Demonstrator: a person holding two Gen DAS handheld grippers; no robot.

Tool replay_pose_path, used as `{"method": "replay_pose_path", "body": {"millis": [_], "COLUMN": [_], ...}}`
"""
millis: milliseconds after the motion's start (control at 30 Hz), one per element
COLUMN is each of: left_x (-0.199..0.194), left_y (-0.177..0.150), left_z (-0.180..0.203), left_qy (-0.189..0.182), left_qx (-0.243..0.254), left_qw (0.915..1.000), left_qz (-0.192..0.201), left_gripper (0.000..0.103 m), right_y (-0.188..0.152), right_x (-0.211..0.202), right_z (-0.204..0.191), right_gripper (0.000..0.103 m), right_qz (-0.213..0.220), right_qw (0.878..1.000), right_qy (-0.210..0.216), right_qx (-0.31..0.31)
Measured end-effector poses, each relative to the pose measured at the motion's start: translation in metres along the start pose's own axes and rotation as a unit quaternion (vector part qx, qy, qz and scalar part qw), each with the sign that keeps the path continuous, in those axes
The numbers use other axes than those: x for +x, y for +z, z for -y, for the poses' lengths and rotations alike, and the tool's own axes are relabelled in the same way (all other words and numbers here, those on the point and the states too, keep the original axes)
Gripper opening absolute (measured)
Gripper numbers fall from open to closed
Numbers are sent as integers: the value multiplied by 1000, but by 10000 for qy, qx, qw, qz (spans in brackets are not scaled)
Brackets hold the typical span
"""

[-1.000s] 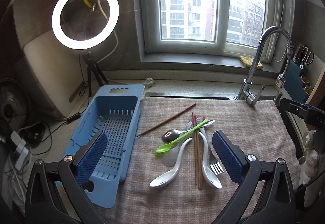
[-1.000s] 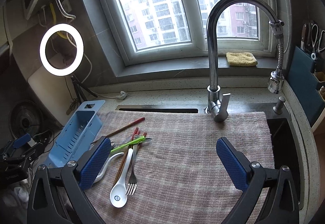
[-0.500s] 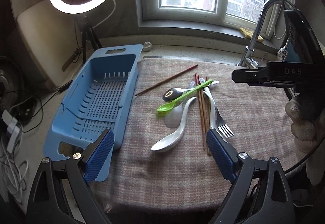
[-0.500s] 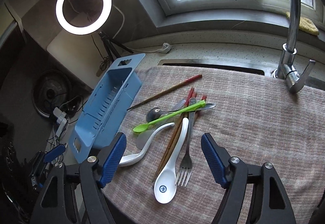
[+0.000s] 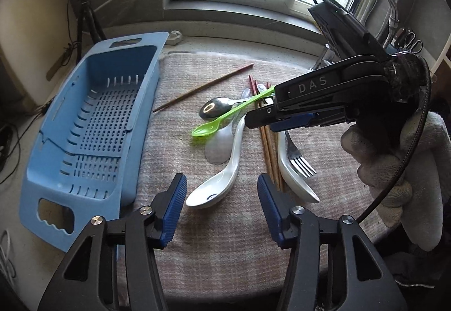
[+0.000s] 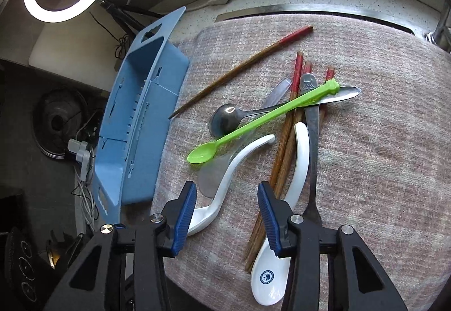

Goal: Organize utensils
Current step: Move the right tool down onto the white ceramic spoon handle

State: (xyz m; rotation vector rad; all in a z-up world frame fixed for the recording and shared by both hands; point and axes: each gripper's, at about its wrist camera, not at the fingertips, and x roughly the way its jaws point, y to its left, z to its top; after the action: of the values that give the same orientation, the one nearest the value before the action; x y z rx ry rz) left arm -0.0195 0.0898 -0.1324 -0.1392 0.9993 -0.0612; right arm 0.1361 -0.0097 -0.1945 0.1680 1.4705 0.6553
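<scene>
Utensils are lying in a loose pile on a checked cloth [image 5: 197,240] spread over the counter. The green plastic spoon [image 6: 262,120] is resting diagonally across a metal spoon [image 6: 225,119] and the bundle of red-tipped chopsticks [image 6: 284,142]; one more chopstick [image 6: 239,71] is lying apart, nearer the blue drainer basket [image 5: 93,125], which is sitting empty at the cloth's left edge. Two white ceramic spoons [image 6: 296,187] and a fork [image 5: 298,159] are lying among the chopsticks.

The left gripper [image 5: 222,204] is hovering over the near end of the pile, jaws closing at a middling gap, with a white spoon's bowl showing between them but not pressed by the pads. The right gripper [image 6: 227,208] is pointing down at the pile, jaws likewise closing, nothing gripped. A gloved hand [image 5: 394,164] is holding it.
</scene>
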Motion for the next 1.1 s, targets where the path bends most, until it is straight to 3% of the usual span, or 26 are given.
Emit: {"method": "replay_pose_path", "body": {"millis": [167,700,1100], "left_x": [19,54,77], "left_y": [6,-1,-7], "left_z": [1,6,9], "left_qy": [-328,-552,-607], "left_qx": [96,279,282], "left_qw": [9992,9961,9950], "left_qz": [-190,-631,-745], "left_gripper": [30,26,26], "right_y": [7,18,16], "right_x": [22,46,49], "right_z": [6,-3,-10], "right_gripper": [35,32,19], "right_qz": [-229,-350,-352], "right_qw": [9992,9990,9986], "right_qy": [52,-154,-376], "right_qx": [310,250,106]}}
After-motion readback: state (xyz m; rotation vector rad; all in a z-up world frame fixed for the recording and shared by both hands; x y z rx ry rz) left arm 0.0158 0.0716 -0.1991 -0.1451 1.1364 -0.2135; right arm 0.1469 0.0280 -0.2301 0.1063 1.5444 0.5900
